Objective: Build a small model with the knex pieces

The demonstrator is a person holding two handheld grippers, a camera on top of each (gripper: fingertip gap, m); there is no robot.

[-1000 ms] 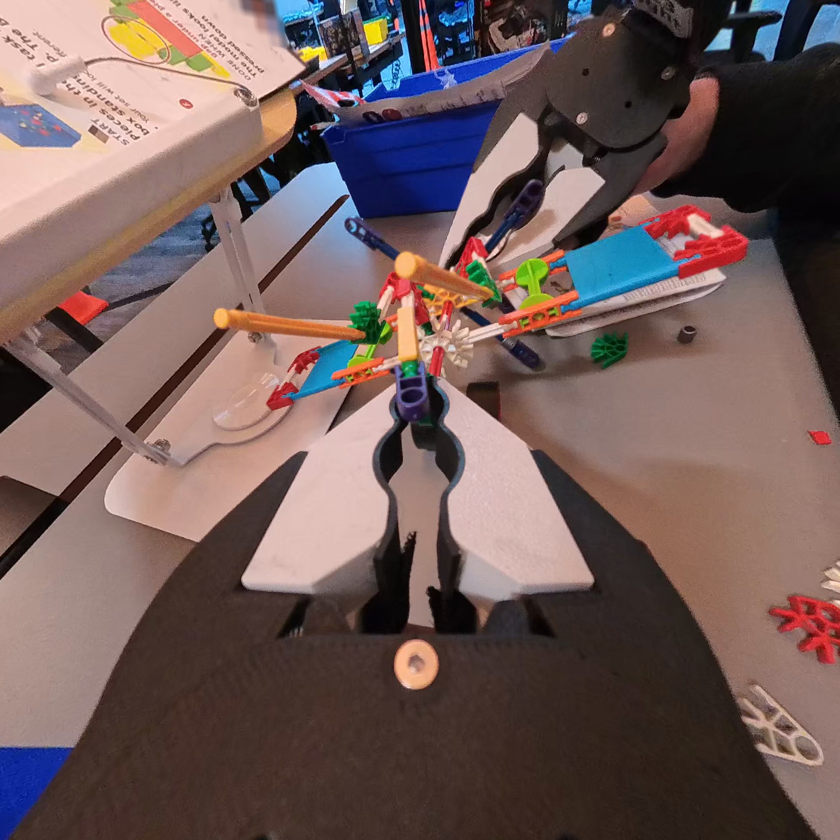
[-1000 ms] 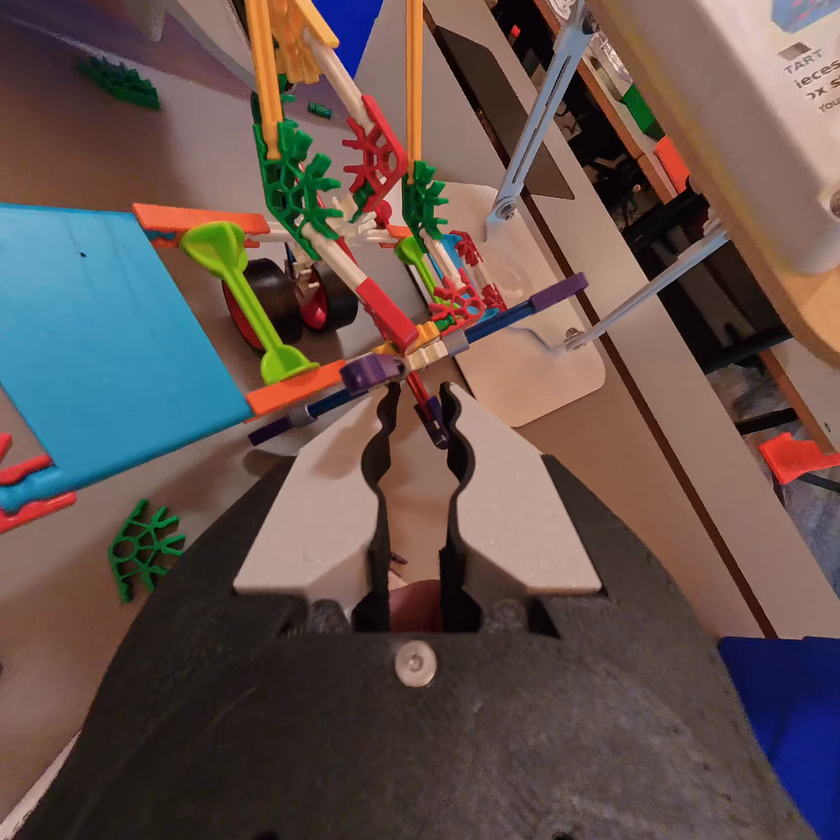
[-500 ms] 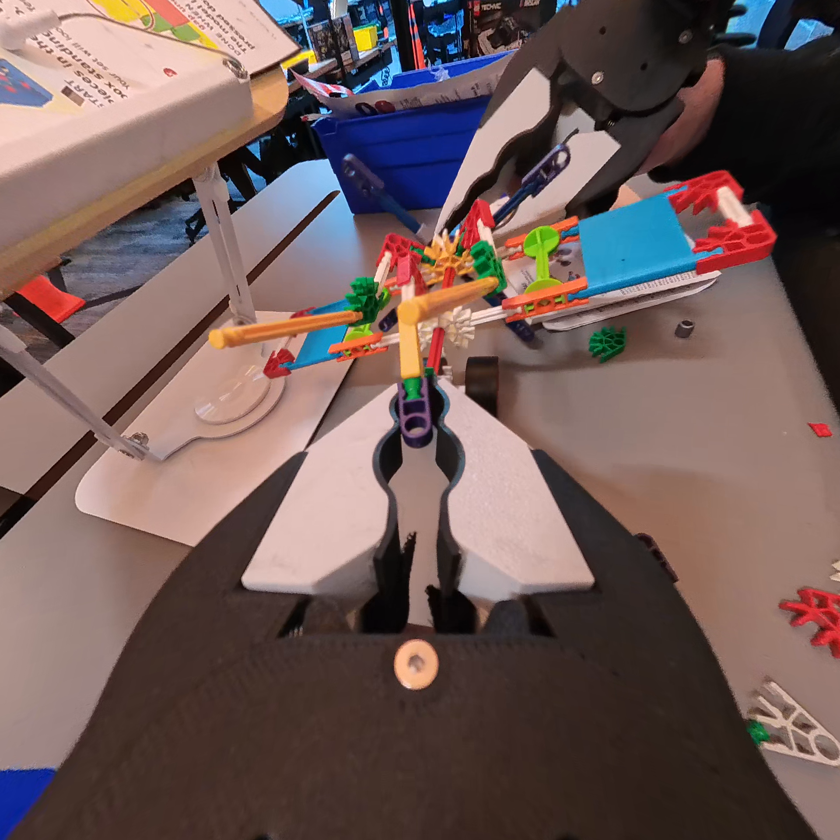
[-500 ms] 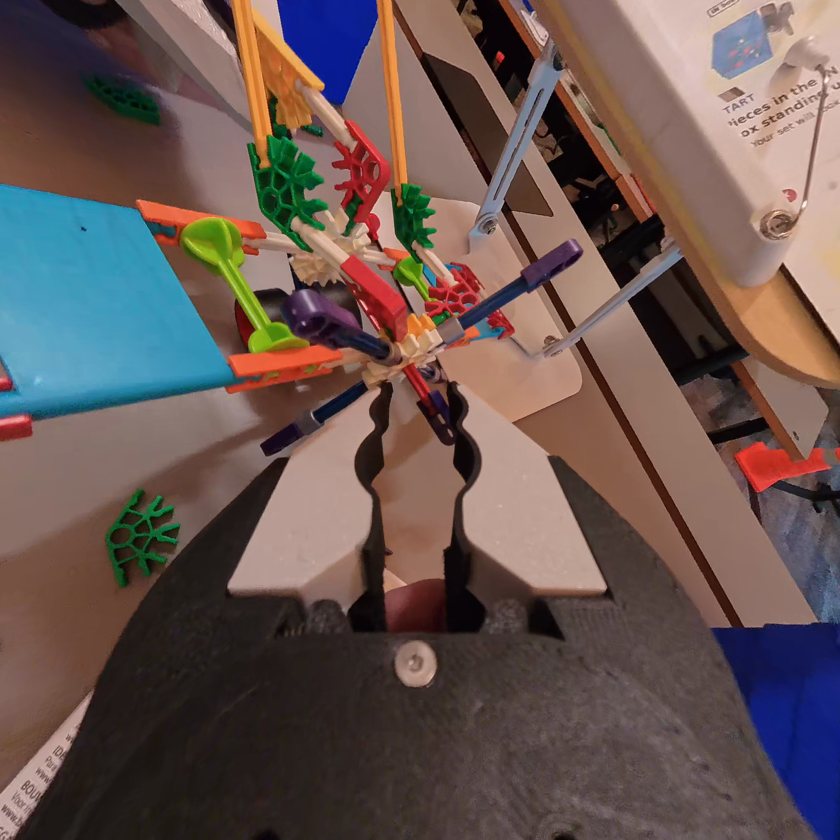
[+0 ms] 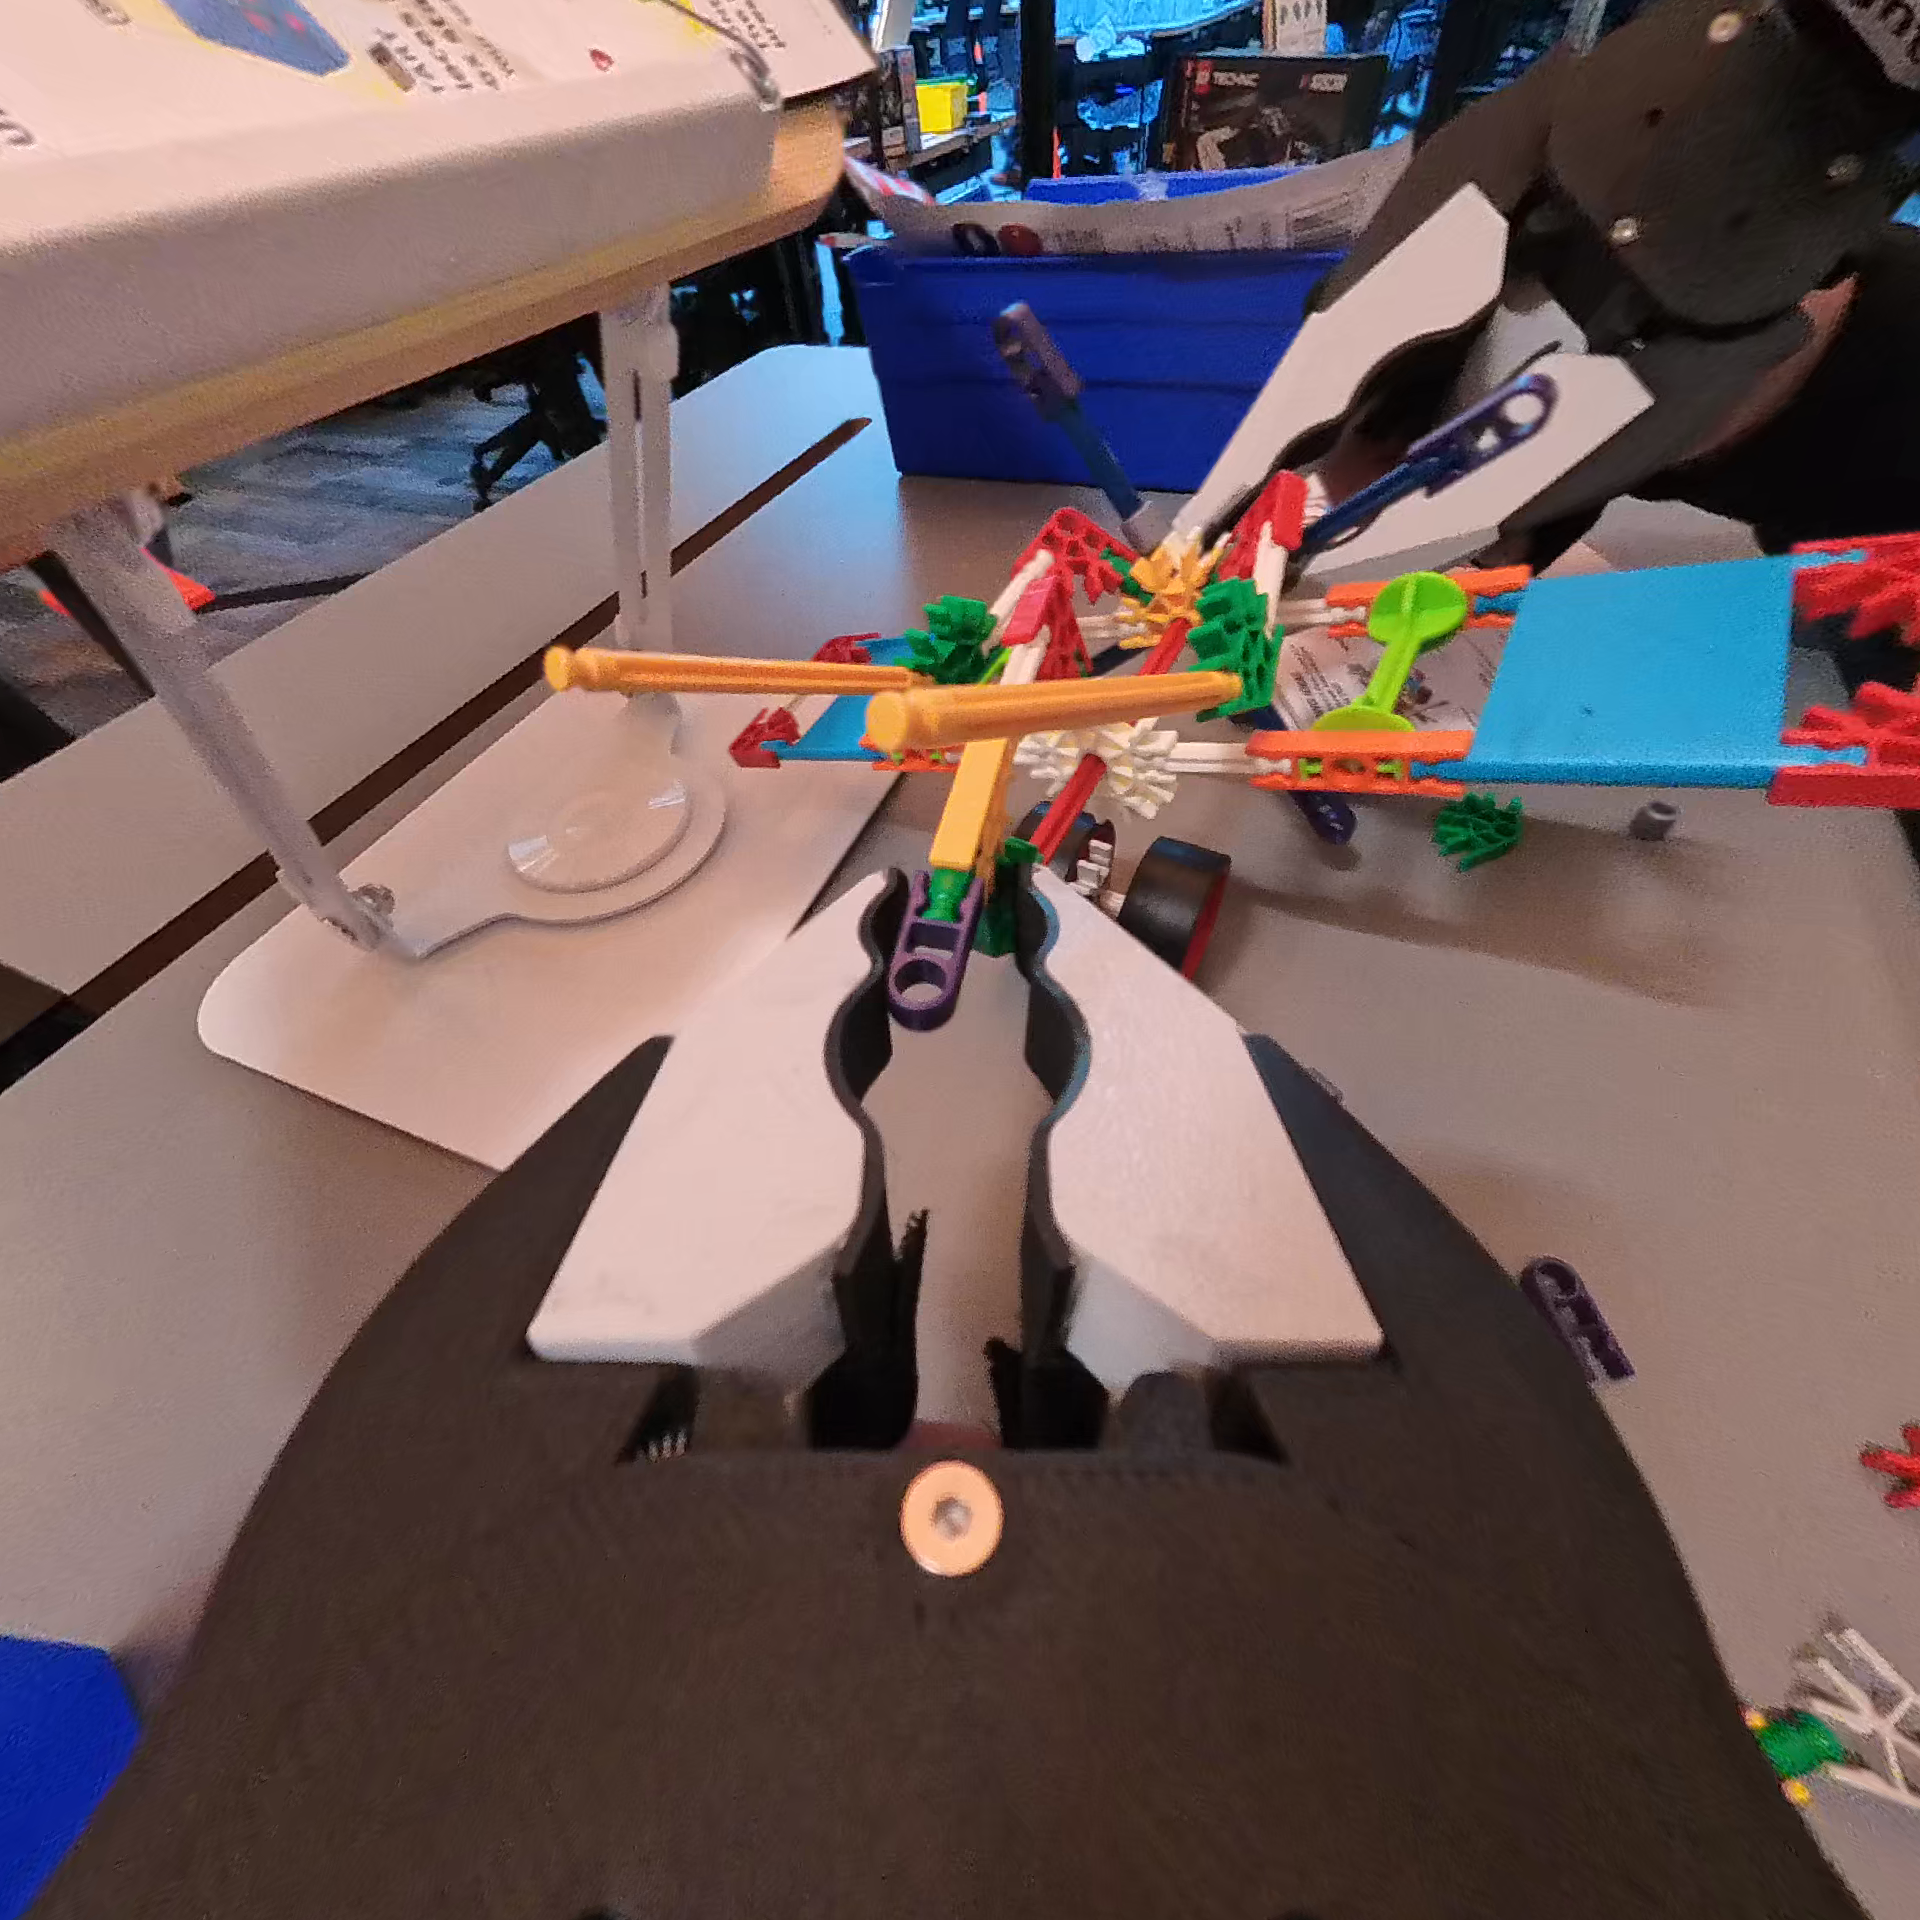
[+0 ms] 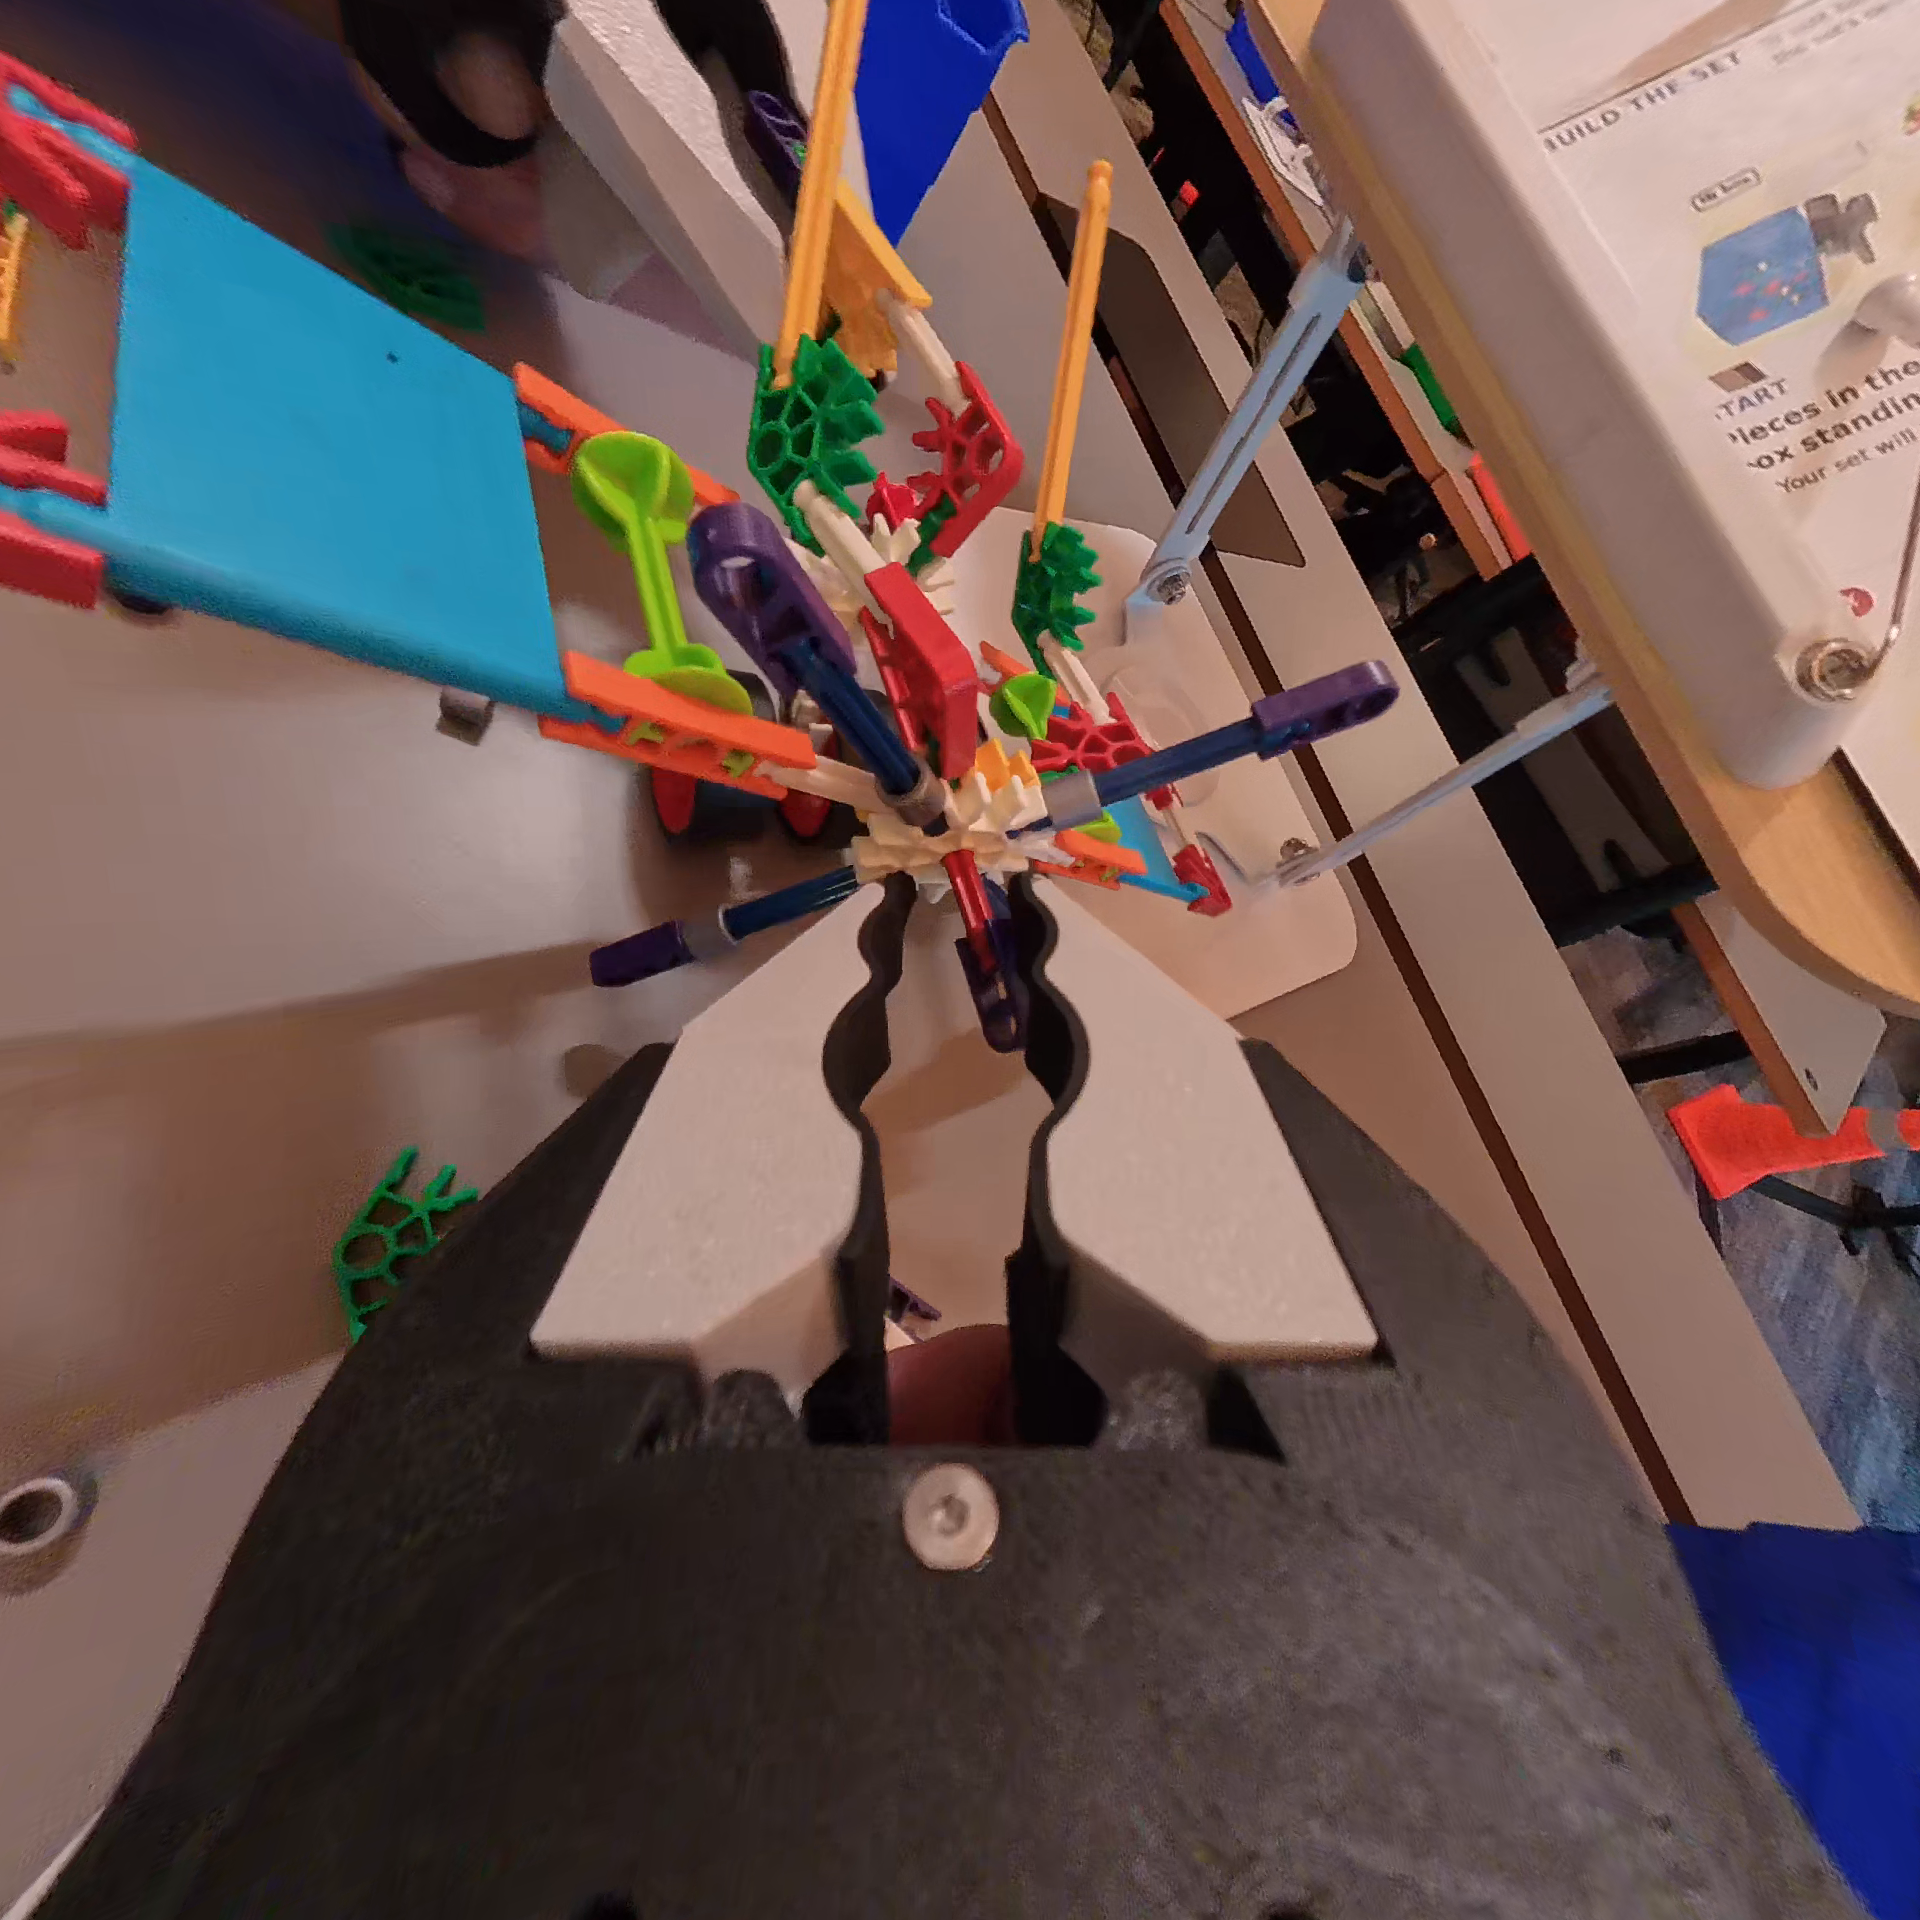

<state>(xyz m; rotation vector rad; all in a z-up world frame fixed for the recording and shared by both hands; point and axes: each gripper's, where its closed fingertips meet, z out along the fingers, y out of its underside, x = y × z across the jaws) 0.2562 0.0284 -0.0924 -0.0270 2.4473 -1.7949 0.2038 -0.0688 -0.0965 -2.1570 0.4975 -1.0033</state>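
Observation:
A colourful rod-and-connector model (image 5: 1143, 665) with blue panels, yellow rods and black wheels sits over the grey table (image 5: 1558, 1039). My left gripper (image 5: 961, 894) is open. A purple end connector (image 5: 925, 956) of the model stands between its fingers and leans on the left finger (image 5: 810, 1018), clear of the right one. My right gripper (image 6: 954, 904) is open at the model's (image 6: 935, 665) other side. A purple connector (image 6: 997, 987) on a red rod lies beside its right finger (image 6: 1132, 1091), apart from the left. The left wrist view also shows the right gripper (image 5: 1278, 520) with that connector (image 5: 1486, 426) between its fingers.
A blue bin (image 5: 1091, 353) stands behind the model. A white stand (image 5: 468, 987) holds an instruction booklet (image 5: 364, 156) at the left. Loose pieces lie on the table: a green connector (image 5: 1475, 831), a grey spacer (image 5: 1652, 821), a purple connector (image 5: 1574, 1320) and red and white pieces at the right edge. My right fingertips sit around 12 centimetres from my left ones.
My left fingers were shut on the purple end connector and have opened off it. The model has swung round and tilted between the grippers. My right fingers stayed apart around their connector.

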